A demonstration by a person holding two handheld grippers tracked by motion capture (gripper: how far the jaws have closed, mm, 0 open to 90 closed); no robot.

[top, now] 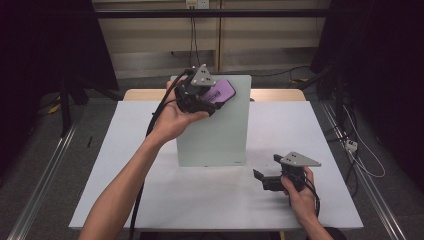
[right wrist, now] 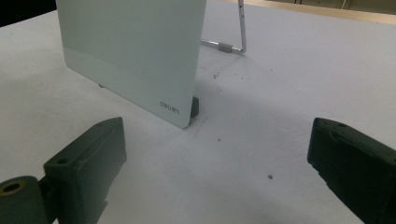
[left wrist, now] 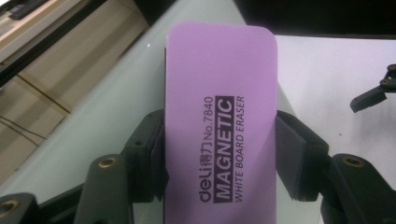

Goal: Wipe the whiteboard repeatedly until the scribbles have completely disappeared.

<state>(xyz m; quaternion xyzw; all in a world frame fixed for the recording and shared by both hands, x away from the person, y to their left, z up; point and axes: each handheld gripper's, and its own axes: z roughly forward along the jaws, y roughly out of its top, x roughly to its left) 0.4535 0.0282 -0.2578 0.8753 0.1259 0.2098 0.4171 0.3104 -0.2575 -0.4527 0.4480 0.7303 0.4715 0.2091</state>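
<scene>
One purple eraser (left wrist: 219, 126) sits clamped between the two jaws of my left gripper (top: 200, 97), raised against the upper part of the one pale whiteboard (top: 215, 135) standing propped on the white table (top: 125, 200). My right gripper (top: 267, 177) rests low near the table's right front, jaws spread wide with nothing between them, just beside the board's lower corner.
</scene>
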